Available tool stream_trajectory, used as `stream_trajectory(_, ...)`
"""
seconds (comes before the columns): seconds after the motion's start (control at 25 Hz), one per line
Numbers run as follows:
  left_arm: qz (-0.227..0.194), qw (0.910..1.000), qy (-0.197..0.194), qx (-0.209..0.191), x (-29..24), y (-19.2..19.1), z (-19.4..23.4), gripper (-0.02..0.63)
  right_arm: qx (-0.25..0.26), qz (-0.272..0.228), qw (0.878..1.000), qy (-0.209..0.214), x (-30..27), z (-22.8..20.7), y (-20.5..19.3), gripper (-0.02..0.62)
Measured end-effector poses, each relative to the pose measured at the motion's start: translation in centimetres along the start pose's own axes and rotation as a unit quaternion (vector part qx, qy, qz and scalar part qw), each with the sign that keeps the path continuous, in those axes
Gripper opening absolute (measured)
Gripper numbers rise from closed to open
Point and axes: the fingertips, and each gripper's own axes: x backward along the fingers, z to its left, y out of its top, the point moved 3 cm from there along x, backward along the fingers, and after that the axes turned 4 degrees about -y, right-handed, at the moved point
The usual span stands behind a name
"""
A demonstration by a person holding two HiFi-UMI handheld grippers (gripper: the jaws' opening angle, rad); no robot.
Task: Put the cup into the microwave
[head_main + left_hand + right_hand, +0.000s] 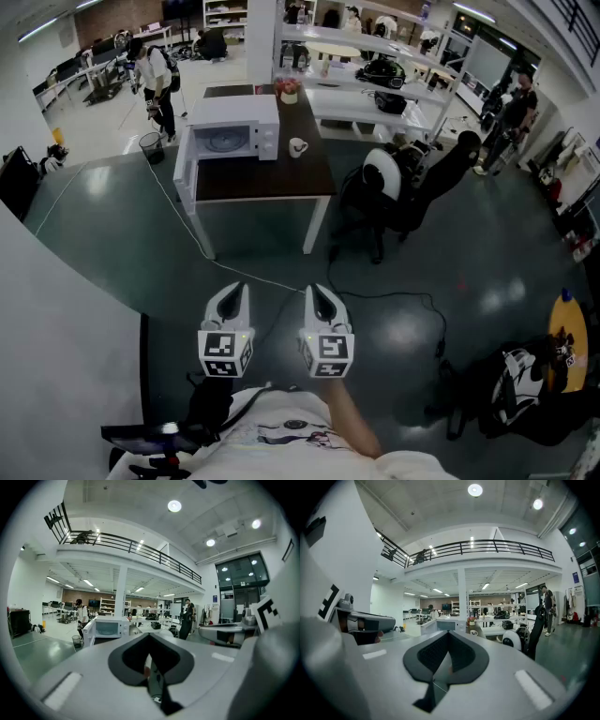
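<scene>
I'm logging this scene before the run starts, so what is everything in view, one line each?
microwave: one, white, left end of the table
cup: one, white, on the table right of the microwave
table: one, dark top, white legs, ahead across the floor
office chair: one, black, right of the table
waste bin: one, dark, floor left of the table
cable: one, white, trailing across the floor
people: several, far background
left gripper: one, white, jaws shut, empty
right gripper: one, white, jaws shut, empty
</scene>
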Motion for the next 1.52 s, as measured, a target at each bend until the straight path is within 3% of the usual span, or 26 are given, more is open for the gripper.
stream_trajectory(0.4, 0.001, 0.9999, 0.014, 0.007, 0.1, -0.1, 0.2, -0.003, 0.001, -0.003, 1.0, 0.008, 0.4, -0.3, 0.3, -0.002)
stream_trajectory(0.88, 0.005, 0.9999, 0.009, 0.004, -2.0, 0.5, -1.2, -0.003, 0.005, -0.002, 0.999, 0.047, -0.6, -0.4, 0.8, 0.001)
stream_trajectory(1.52, 0.042, 0.9987, 0.024, 0.02, -3.1, -2.3, -5.3, -0.003, -0.001, 0.012, 0.996, 0.091, 0.2, -2.4, -0.1, 0.002)
